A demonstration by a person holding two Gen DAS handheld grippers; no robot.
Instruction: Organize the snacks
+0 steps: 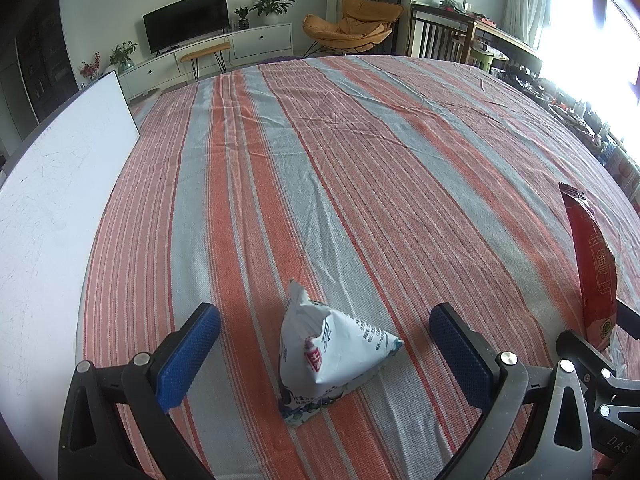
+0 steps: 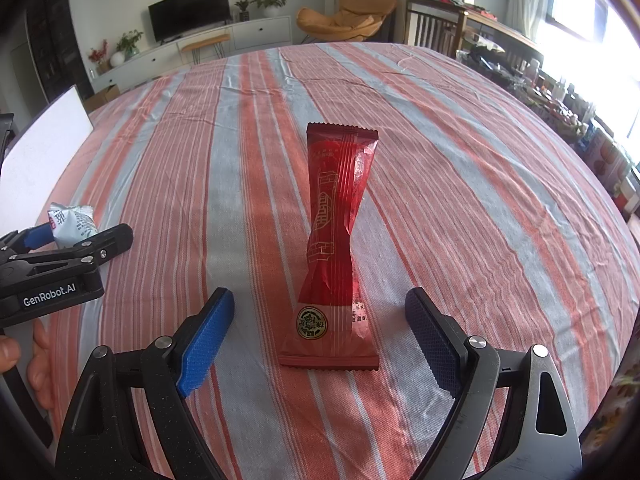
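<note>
Jaws apart on both grippers, nothing gripped. Left gripper (image 1: 324,344) sits low, level over the striped desk (image 1: 360,160), white pyramid snack pouch (image 1: 332,354) lower centre between its blue pads, not touching. Right gripper (image 2: 320,334) likewise low, straddling the red snack bar wrapper (image 2: 334,240) lying lengthwise mid-frame. White board (image 1: 52,208) at left edge.

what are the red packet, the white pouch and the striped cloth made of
Red packet: glossy plastic film, going by its sheen and crimped ends.
White pouch: thin printed film, creased, less shiny.
Striped cloth: woven fabric, matte, with visible weave and wrinkles.
</note>
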